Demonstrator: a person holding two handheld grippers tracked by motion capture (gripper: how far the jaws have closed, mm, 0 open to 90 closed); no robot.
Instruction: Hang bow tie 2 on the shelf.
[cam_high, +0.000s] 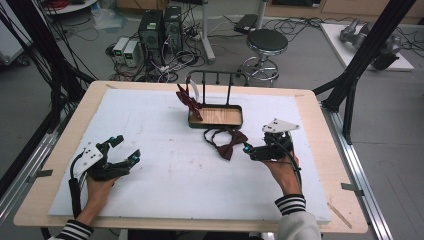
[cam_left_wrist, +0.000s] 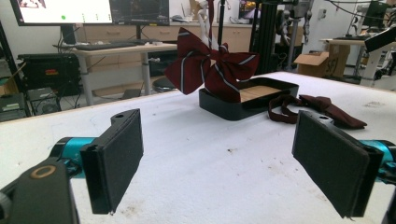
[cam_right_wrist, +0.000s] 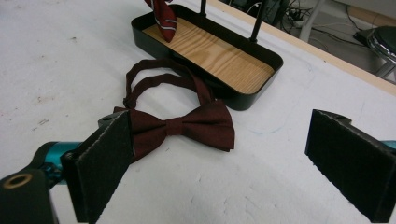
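Your right gripper (cam_right_wrist: 224, 154) sits jaws wide just right of the plain bow tie (cam_right_wrist: 184, 126), left gripper (cam_high: 122, 150) wide open too, holding nothing.

Striped bow tie (cam_right_wrist: 162, 16) cut off by top edge.

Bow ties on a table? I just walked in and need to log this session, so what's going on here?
A person works at the table with a hand-held gripper in each hand. The right hand-held gripper is open beside the plain dark-red bow tie, which lies flat in front of the black stand's tray; nothing is gripped yet. A striped bow tie already hangs on the stand. The left hand-held gripper is open and apart from both ties.
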